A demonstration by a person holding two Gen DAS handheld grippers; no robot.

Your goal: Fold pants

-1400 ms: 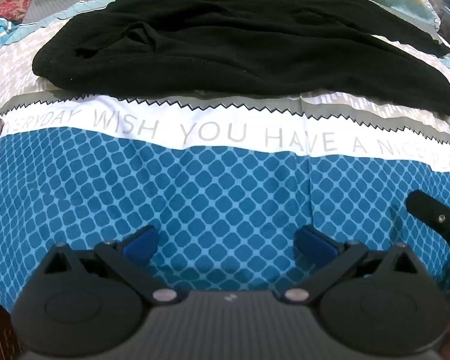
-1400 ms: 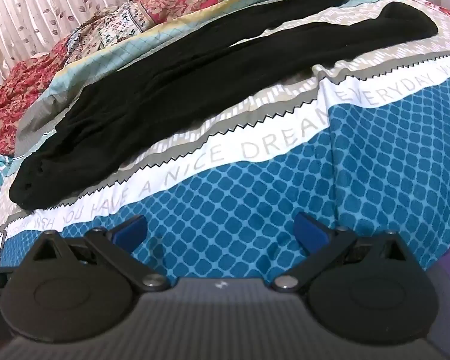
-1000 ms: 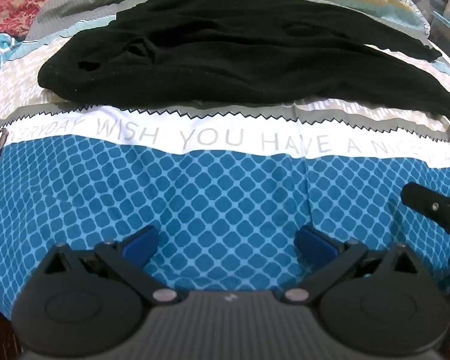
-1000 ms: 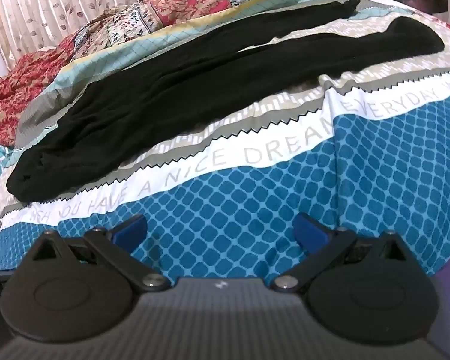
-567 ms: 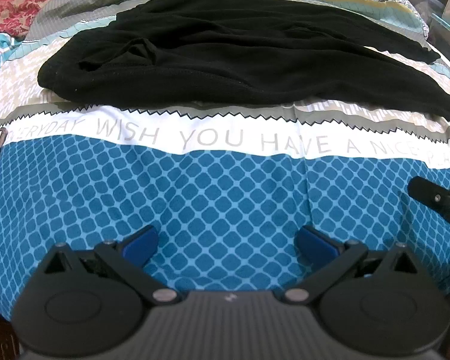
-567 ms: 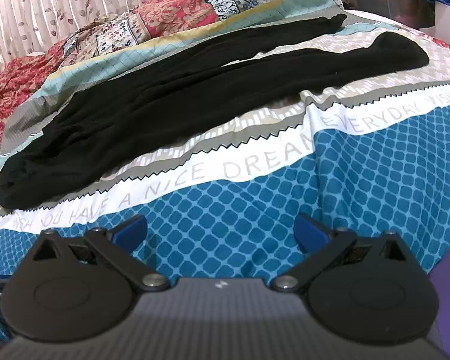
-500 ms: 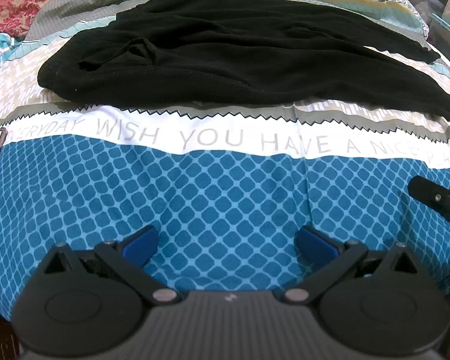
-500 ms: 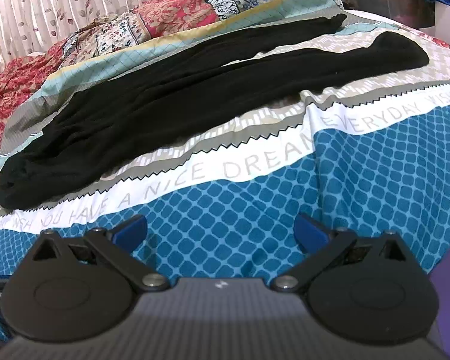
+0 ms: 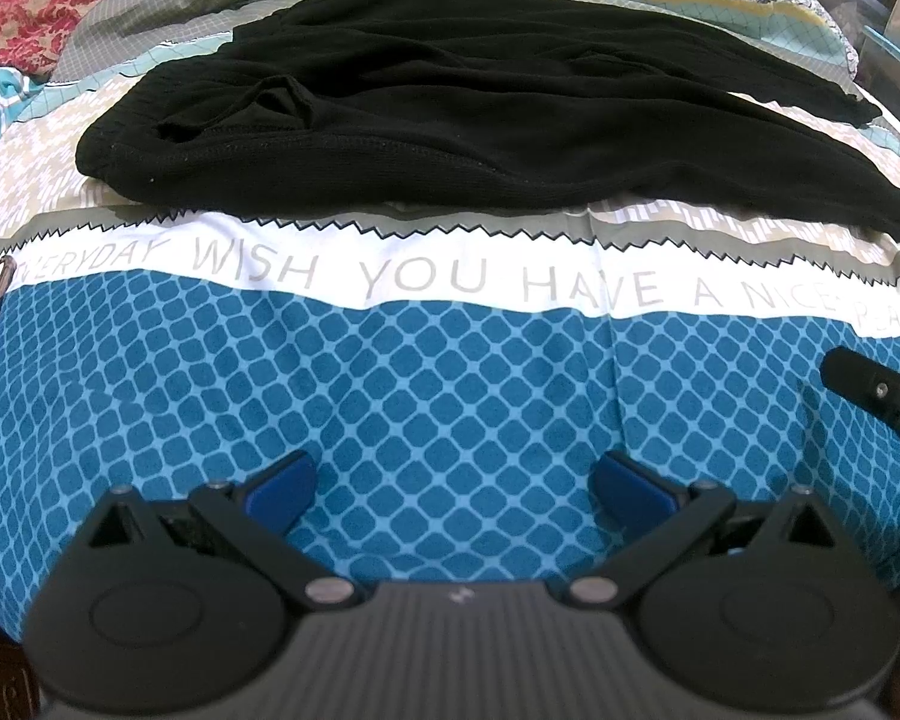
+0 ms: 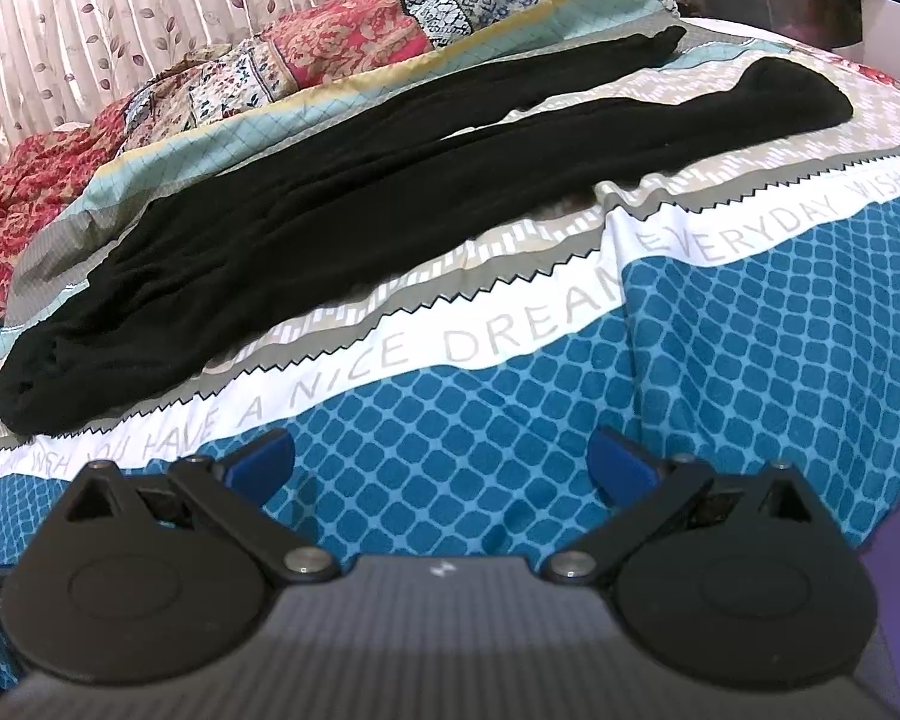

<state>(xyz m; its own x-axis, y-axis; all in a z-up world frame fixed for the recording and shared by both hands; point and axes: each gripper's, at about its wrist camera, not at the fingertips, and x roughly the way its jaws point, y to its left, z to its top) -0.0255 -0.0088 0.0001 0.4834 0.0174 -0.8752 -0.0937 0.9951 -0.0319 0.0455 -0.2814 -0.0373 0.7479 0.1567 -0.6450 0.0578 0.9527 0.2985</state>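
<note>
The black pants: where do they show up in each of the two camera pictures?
Left wrist view: black pants span the upper half, waistband at left.
Right wrist view: black pants run diagonally from lower left to upper right.
Shared landmark: the white lettered band just below them.

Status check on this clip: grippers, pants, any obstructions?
Left gripper open, empty. Right gripper open, empty. Pants flat on bed, unfolded, untouched. Nothing in the way.

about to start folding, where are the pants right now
The pants lie flat on the bedspread, beyond its white lettered band: waistband at left, legs running right in the right wrist view.
</note>
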